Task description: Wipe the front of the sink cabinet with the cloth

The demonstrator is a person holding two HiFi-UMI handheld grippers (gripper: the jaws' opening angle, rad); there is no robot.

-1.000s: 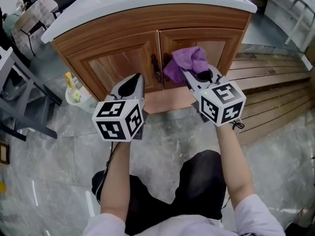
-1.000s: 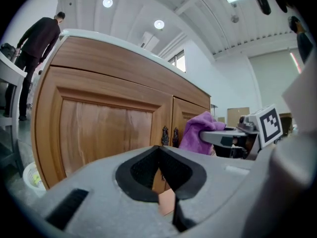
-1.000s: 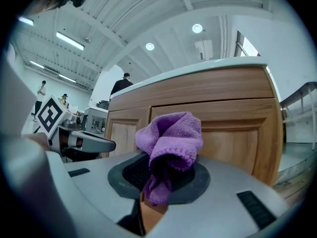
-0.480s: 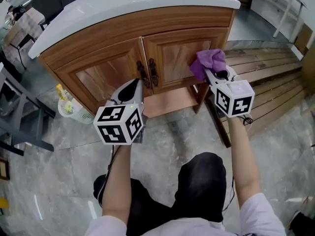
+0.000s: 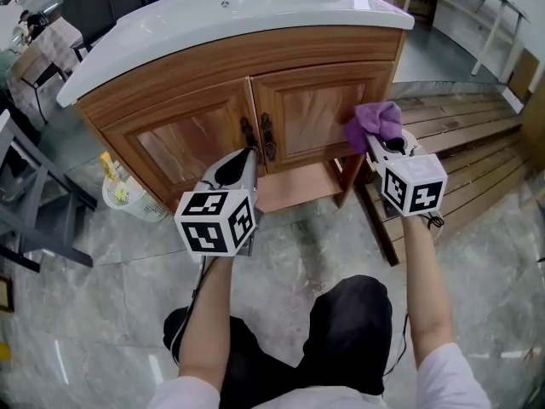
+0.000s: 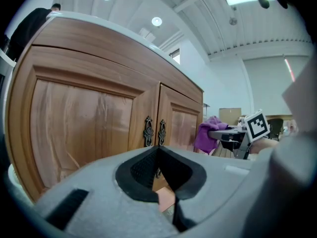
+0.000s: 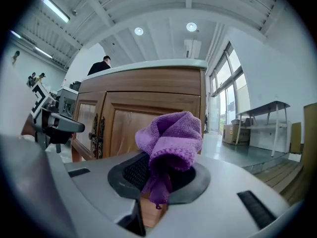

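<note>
Grey marble floor (image 5: 298,254), seen from above; a person kneels or crouches on it with both forearms stretched forward.

Wooden sink cabinet (image 5: 170,79) straight ahead, capped by a white basin top (image 5: 255,7). Front has two panelled doors, left door (image 5: 187,139) and right door (image 5: 311,109), both closed.

Slatted wooden platform (image 5: 460,143) lies on the floor to the cabinet's right.

Left gripper (image 5: 242,156): held low in front of the seam between the doors, clear of the wood. Its own view shows the jaws pressed together with nothing between them.

Right gripper (image 5: 381,143): raised at the cabinet's right front corner, jaws pinching a bunched purple cloth (image 5: 375,119). The cloth sits at the right edge of the right door, by the corner post. It looks pressed to the wood, though the head view cannot confirm contact.

White basket (image 5: 128,201) with bottles stands on the floor by the cabinet's left corner.

Pair of dark metal handles (image 5: 268,136), upright, side by side where the doors meet.
</note>
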